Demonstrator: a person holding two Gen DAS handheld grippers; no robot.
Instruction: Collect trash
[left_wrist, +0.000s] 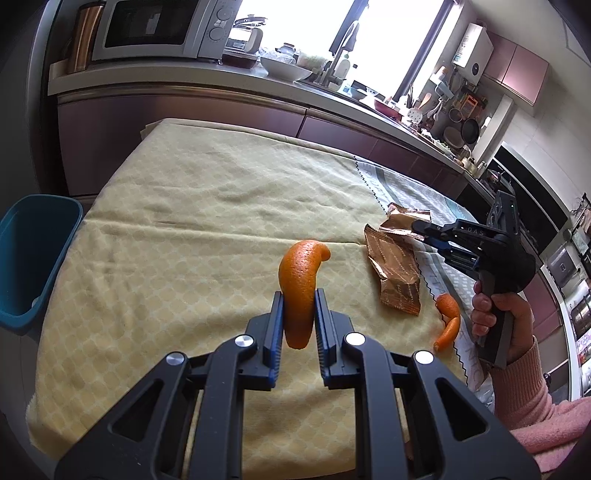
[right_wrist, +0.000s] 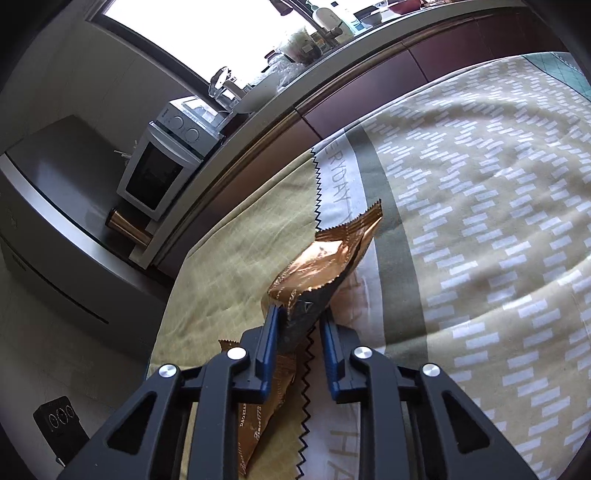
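Left wrist view shows the left gripper (left_wrist: 299, 314) clamped on a curved strip of orange peel (left_wrist: 300, 291), which stands up between the blue pads and appears lifted off the yellow cloth (left_wrist: 192, 206) covering the table. A teal bin (left_wrist: 33, 258) sits at the table's left edge, well apart from the peel; carrying the peel over there and releasing it above the opening looks like the next move for this hand. To the right, two copper foil wrappers lie close together: the larger wrapper (left_wrist: 393, 273) flat on the cloth, and the smaller wrapper (left_wrist: 408, 216) at the tips of the right gripper (left_wrist: 421, 230), held by a hand (left_wrist: 491, 317) in a pink sleeve. A second orange peel piece (left_wrist: 448, 321) rests on the cloth just beside that hand, still to be collected. Behind the table runs a kitchen counter with a microwave (left_wrist: 155, 29), a sink tap and a bright window.

Right wrist view shows the right gripper (right_wrist: 298, 325) with its jaws closed on the dark inner end of the smaller wrapper (right_wrist: 325, 262), the foil rising away from the pads. The larger wrapper (right_wrist: 266, 406) lies beneath the left finger, along the zigzag hem where the yellow cloth meets a grey patterned cloth (right_wrist: 480, 221). This wrapper too must travel across the table to the bin, which is out of sight here.
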